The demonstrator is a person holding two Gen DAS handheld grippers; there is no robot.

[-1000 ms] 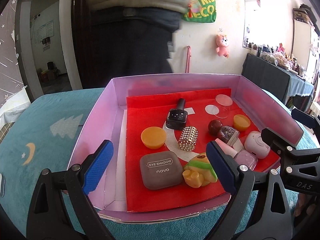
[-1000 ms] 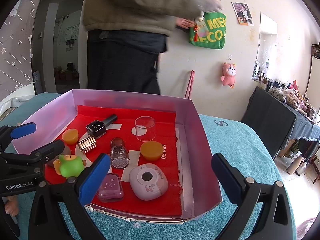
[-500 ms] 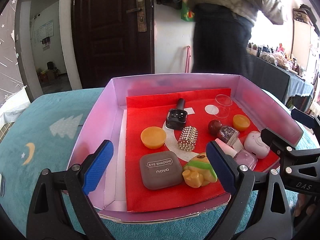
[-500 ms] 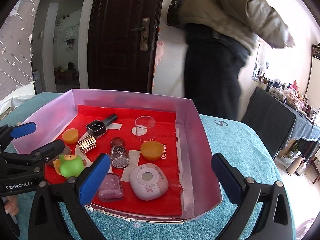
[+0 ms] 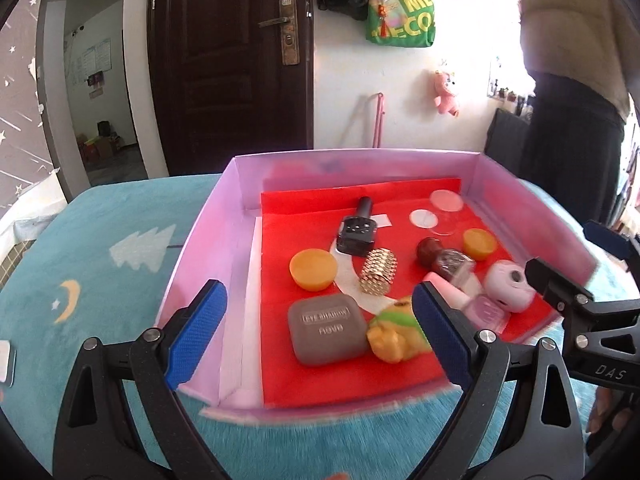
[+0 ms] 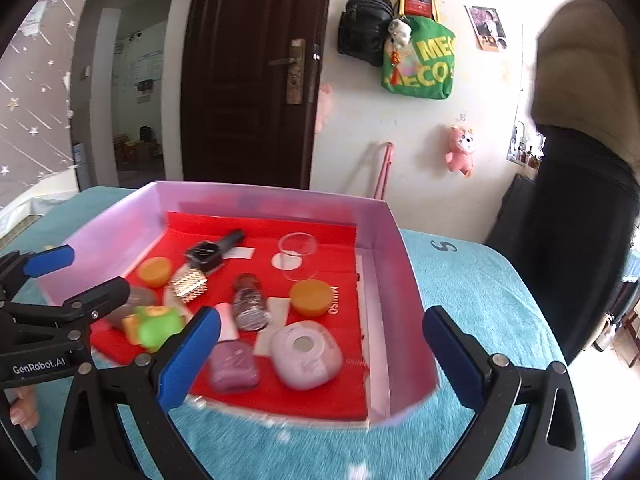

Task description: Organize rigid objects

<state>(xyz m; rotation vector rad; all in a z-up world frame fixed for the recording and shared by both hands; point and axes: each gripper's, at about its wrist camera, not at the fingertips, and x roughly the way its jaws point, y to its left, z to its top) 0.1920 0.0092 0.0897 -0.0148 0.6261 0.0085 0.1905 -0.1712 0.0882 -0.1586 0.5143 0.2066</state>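
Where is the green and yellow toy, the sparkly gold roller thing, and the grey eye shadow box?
green and yellow toy (image 6: 154,326), right wrist view, on its green body
gold roller (image 5: 378,272), left wrist view, mid-side
grey eye shadow box (image 5: 326,328), left wrist view, lid centre

Toy (image 5: 394,330) partly behind tongs

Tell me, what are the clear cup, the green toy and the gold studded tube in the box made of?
Clear cup: see-through glass or hard plastic; the red lining shows through it. Green toy: probably soft rubbery plastic, rounded and slightly glossy. Gold studded tube: looks metallic, shiny, with rows of studs, possibly plated plastic.
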